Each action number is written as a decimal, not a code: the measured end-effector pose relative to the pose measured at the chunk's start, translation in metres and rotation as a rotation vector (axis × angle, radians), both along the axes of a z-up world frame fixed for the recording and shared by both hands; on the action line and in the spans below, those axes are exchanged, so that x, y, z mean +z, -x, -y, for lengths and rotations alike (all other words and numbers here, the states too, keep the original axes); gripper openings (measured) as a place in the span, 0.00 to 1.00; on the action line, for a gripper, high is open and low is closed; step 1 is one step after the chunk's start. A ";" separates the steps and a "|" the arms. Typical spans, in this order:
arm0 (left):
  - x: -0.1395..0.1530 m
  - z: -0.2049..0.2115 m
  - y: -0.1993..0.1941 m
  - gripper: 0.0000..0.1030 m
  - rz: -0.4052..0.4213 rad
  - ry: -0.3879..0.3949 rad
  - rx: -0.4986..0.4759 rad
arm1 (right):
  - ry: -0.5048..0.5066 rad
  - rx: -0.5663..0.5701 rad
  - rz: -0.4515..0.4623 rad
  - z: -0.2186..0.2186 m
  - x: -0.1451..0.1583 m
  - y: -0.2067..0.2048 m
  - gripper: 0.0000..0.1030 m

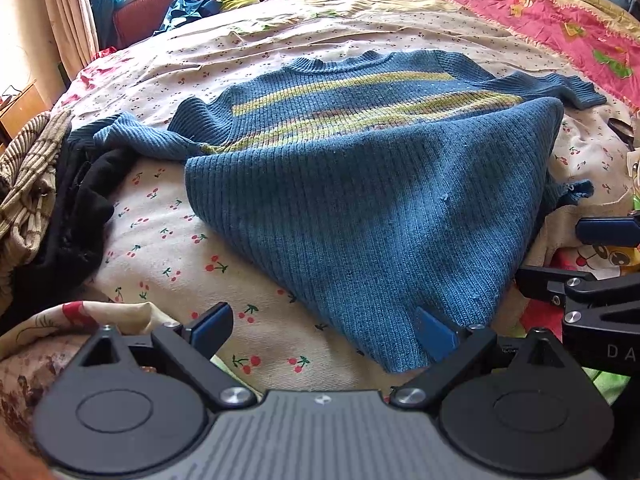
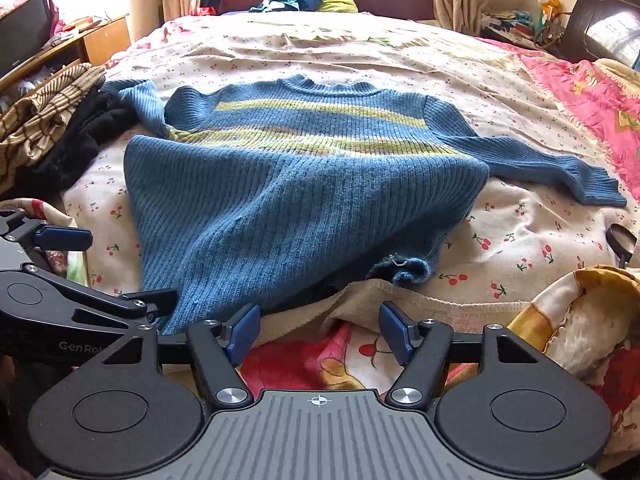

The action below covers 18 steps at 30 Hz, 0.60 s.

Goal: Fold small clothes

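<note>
Gaping wide at bottom center of each view, the left gripper (image 1: 324,334) and right gripper (image 2: 318,330) grasp nothing. Beyond them, mid-frame, the blue sweater (image 1: 360,184) lies on the cherry-print sheet (image 1: 168,240), its hem turned up over the yellow stripes.

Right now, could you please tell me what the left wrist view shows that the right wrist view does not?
Only the left wrist view shows the left tool, open, one finger at the blue sweater hem.

Only the right wrist view shows the right tool, open and clear of the hem, and the wooden cabinet.

Both show the sweater spread on the cherry-print sheet, beside dark clothes.
</note>
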<state>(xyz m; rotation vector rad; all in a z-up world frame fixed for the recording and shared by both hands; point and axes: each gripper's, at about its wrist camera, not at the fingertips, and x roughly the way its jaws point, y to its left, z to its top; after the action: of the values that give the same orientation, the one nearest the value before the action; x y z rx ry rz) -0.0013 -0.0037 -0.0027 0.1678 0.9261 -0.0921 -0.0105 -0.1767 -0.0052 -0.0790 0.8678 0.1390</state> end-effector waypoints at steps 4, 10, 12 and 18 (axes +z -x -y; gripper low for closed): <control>0.000 0.000 0.000 1.00 0.003 -0.002 0.000 | 0.001 0.000 0.000 0.000 0.000 0.000 0.65; 0.000 0.000 0.000 1.00 0.005 -0.002 0.000 | 0.001 0.000 0.000 0.000 0.000 0.001 0.65; 0.000 0.000 0.000 1.00 0.006 -0.002 0.000 | 0.001 0.000 0.000 0.000 0.000 0.001 0.65; 0.000 0.001 0.000 1.00 0.006 -0.003 0.001 | 0.000 -0.002 0.000 0.000 -0.001 0.001 0.65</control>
<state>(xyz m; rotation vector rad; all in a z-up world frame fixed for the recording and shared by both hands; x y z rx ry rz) -0.0014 -0.0044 -0.0026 0.1702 0.9205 -0.0896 -0.0112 -0.1770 -0.0059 -0.0786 0.8675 0.1375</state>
